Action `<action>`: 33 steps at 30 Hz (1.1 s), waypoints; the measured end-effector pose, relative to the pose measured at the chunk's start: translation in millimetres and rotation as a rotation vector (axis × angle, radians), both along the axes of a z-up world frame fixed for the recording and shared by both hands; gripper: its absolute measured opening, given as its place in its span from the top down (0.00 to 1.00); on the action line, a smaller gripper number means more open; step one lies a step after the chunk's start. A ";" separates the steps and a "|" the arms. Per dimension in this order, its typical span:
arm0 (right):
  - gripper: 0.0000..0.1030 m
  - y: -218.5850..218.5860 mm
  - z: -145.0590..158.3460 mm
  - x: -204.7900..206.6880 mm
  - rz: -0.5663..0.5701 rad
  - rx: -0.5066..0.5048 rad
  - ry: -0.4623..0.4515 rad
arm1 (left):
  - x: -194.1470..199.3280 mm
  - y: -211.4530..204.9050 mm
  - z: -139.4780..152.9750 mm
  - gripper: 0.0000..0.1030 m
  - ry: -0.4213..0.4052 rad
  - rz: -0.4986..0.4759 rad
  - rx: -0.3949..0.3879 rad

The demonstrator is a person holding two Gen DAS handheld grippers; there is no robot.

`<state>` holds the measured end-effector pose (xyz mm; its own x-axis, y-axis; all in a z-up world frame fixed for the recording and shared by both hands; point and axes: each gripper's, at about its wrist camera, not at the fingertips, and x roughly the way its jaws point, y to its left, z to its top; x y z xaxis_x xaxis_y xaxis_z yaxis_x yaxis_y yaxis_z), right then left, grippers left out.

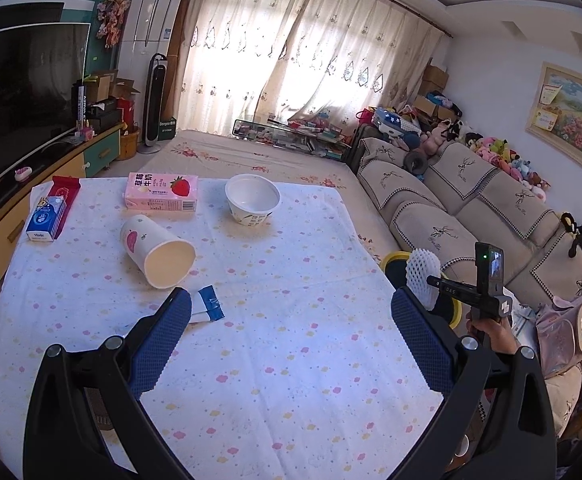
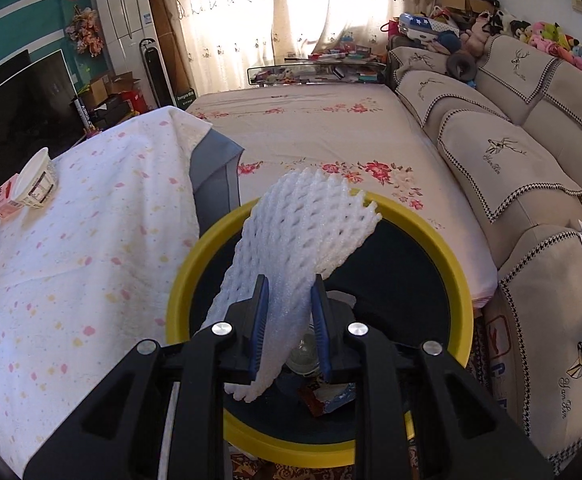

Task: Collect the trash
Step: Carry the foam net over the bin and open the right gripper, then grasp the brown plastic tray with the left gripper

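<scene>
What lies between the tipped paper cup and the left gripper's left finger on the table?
In the left wrist view, a blue-and-white wrapper lies between the cup and that finger.

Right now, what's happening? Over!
Right gripper shut on foam net, above yellow bin. Left gripper open over table. Nothing blocking.

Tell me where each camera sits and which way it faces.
Left wrist: on the open left claw, facing across the table; the hand holding the right tool shows.
Right wrist: on the right claw, shut on foam net, looking down into the yellow bin.
Shared: foam net, paper cup, bowl, sofa.
</scene>
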<state>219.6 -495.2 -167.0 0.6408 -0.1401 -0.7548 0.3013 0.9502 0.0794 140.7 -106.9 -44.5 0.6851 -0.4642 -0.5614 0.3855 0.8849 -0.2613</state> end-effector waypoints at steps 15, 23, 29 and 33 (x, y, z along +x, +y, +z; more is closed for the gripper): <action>0.52 -4.6 -14.7 0.8 -0.030 0.008 0.017 | 7.4 -8.0 -9.3 0.05 0.022 -0.008 0.010; 0.49 17.6 2.7 -5.4 0.004 -0.002 -0.023 | 5.9 13.5 -24.4 0.05 0.054 0.040 0.013; 0.48 34.7 11.0 -7.9 0.033 -0.008 -0.035 | 4.0 43.0 -39.2 0.05 0.080 0.103 0.033; 0.47 41.9 15.0 -9.8 0.048 -0.007 -0.043 | 5.3 65.8 -55.9 0.05 0.104 0.145 0.073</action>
